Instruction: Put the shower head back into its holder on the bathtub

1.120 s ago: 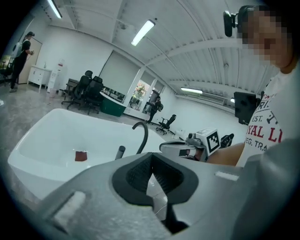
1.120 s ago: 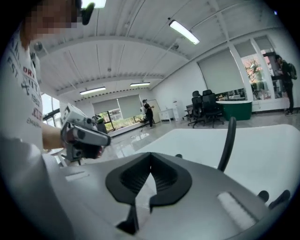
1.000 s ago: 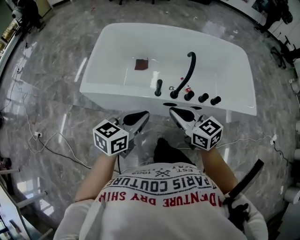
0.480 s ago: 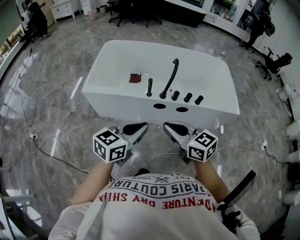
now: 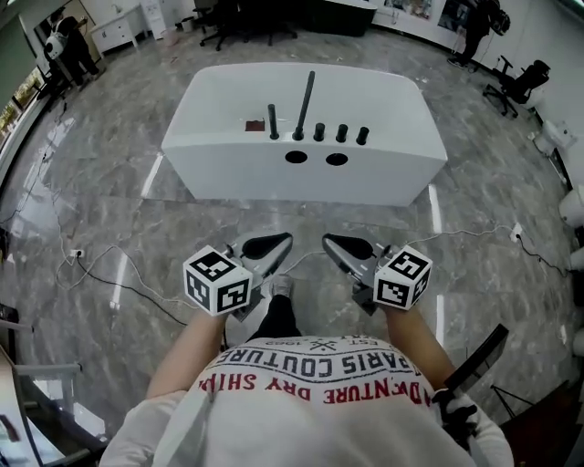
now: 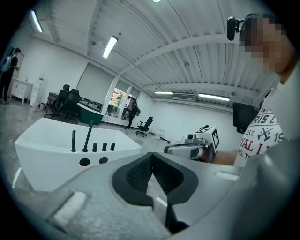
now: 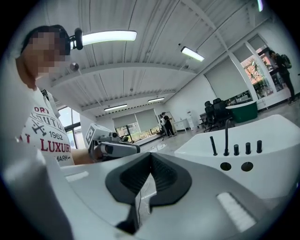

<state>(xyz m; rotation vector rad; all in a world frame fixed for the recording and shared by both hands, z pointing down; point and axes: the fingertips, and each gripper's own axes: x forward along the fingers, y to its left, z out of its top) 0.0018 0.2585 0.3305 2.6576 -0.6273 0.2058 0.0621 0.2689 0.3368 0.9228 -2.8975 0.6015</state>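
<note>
The white bathtub [image 5: 383,178] stands at the top of the head view. On its near rim a short black shower head [image 5: 272,121] stands upright beside the tall black spout [image 5: 305,105] and three knobs [image 5: 341,133]. My left gripper [image 5: 286,240] and right gripper [image 5: 328,241] hover side by side over the floor, well short of the tub. Both are shut and hold nothing. The left gripper view shows its shut jaws [image 6: 151,157] with the tub [image 6: 47,157] and shower head [image 6: 73,140] far off. The right gripper view shows its own [image 7: 150,157], with the shower head [image 7: 213,145] on the tub [image 7: 274,154].
Cables [image 5: 109,278] trail over the marble floor at left, and another cable [image 5: 484,233] at right. Office chairs [image 5: 219,20] and people [image 5: 66,46] stand beyond the tub. A dark red patch [image 5: 254,126] lies inside the tub. Two round holes [image 5: 316,158] mark the tub's near wall.
The tub has shrunk and slid up the head view: both grippers, still shut and empty, have drawn back from it together.
</note>
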